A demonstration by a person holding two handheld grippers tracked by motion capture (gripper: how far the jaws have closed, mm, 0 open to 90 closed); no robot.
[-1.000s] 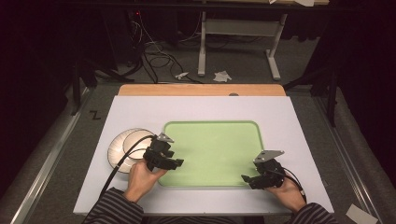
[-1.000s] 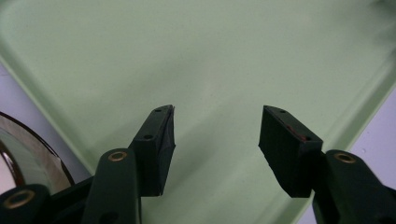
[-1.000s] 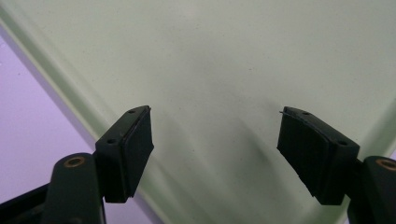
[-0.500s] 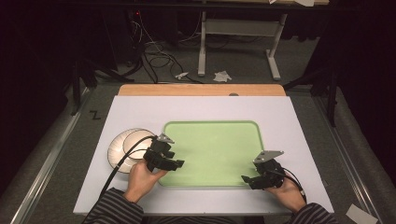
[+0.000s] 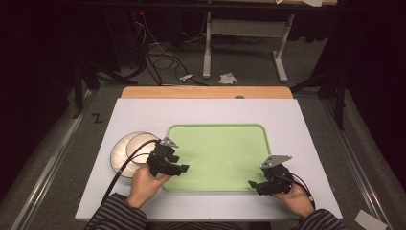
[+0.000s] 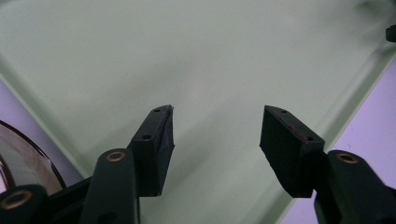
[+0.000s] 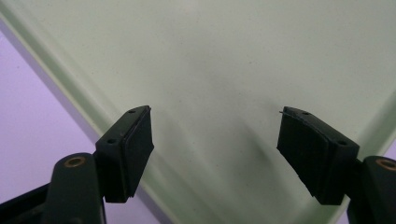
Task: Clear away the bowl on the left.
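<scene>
Green tray (image 5: 218,155) lies flat at bench (image 5: 143,115) centre, nothing seen on it. Long axis runs left–right, parallel to the near bench edge; short sides face left and right, so no single heading can be given.

L gripper (image 5: 178,168) is held over the tray's near-left corner, jaws spread wide w/ nothing between them; in the left gripper view the tray floor (image 6: 196,60) is seen past both pads (image 6: 159,140). R gripper (image 5: 254,186) is held at the near-right corner, jaws likewise apart and empty; tray rim (image 7: 70,84) is seen running diagonally below it in the right gripper view.

Judged: the grippers are posed symmetrically, one per near corner, prob. so the tray can be taken two-handed along its long axis and kept level. No contact w/ the rim is made out.

Bowls (image 5: 127,151), stacked, sit just left of the tray beside the L hand (image 5: 143,184), clear of the tray rim as far as can be told.
</scene>
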